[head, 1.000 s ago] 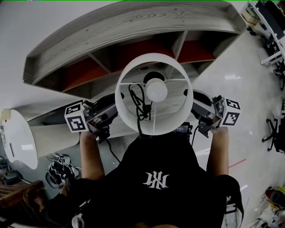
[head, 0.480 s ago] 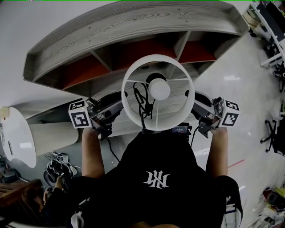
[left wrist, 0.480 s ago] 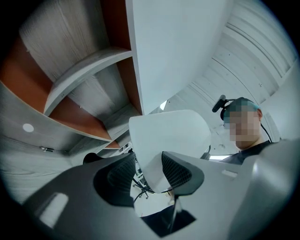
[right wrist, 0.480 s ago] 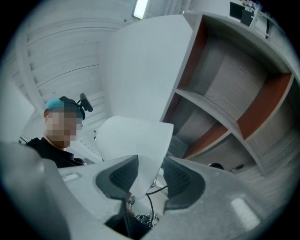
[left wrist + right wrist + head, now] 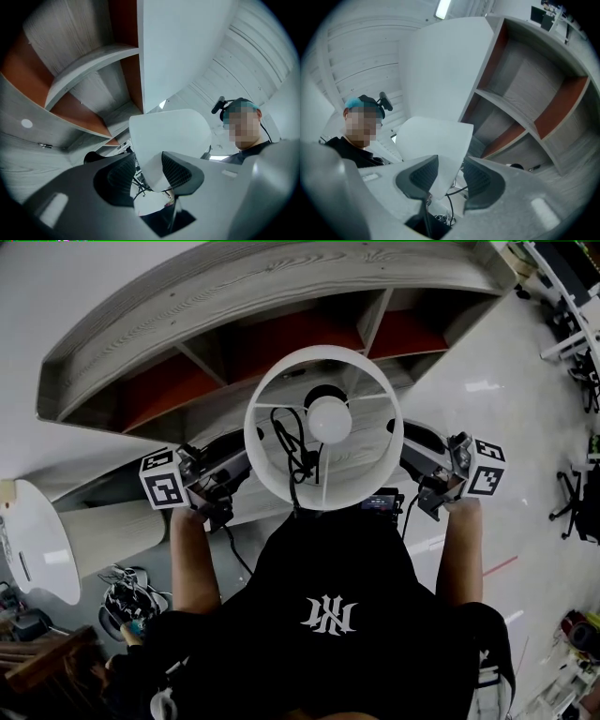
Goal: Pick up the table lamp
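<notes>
The table lamp is held up in front of the person, seen from above in the head view: a white drum lampshade (image 5: 267,460) with a round bulb (image 5: 329,419) and a black cord (image 5: 291,451) inside. My left gripper (image 5: 246,457) is at the shade's left side and my right gripper (image 5: 405,448) at its right side. In the left gripper view the lampshade (image 5: 168,136) wall sits between the dark pads of the left gripper (image 5: 149,166). The right gripper view shows the same: the lampshade (image 5: 431,140) edge pinched in the right gripper (image 5: 451,173). The lamp's base is hidden.
A curved grey wooden shelf (image 5: 234,296) with red-backed compartments stands just beyond the lamp. A white round object (image 5: 37,540) lies at the left, with tangled cables (image 5: 127,592) on the floor nearby. An office chair (image 5: 577,507) is at the far right.
The lamp and both grippers stay almost where they were; the shade drifted slightly right and then back left. Both grips are unchanged.
</notes>
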`<control>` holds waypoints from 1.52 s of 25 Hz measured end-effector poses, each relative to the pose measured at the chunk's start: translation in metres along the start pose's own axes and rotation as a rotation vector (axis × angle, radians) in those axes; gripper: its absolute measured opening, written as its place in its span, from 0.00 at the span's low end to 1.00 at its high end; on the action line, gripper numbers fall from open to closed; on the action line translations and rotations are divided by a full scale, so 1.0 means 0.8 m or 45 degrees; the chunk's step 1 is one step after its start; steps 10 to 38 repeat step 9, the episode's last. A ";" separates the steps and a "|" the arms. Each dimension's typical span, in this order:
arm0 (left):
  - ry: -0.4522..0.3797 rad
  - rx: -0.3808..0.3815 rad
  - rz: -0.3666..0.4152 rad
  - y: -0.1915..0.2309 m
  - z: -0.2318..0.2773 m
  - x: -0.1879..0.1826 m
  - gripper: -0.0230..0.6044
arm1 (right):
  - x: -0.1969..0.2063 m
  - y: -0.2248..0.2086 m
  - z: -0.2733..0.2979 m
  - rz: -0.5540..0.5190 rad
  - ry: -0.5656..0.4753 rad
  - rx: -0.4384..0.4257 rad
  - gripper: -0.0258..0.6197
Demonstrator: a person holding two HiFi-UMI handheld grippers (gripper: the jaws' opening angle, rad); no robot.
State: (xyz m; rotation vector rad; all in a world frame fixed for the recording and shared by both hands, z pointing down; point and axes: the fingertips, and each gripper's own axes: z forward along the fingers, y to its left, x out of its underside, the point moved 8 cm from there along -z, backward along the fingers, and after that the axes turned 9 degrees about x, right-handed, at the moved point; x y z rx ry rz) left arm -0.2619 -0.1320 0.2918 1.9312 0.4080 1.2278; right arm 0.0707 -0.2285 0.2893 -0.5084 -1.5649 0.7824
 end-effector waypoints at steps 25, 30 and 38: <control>0.028 0.017 -0.045 0.019 0.003 0.008 0.32 | 0.013 -0.008 -0.008 0.027 -0.031 0.049 0.30; 0.028 0.017 -0.045 0.019 0.003 0.008 0.32 | 0.013 -0.008 -0.008 0.027 -0.031 0.049 0.30; 0.028 0.017 -0.045 0.019 0.003 0.008 0.32 | 0.013 -0.008 -0.008 0.027 -0.031 0.049 0.30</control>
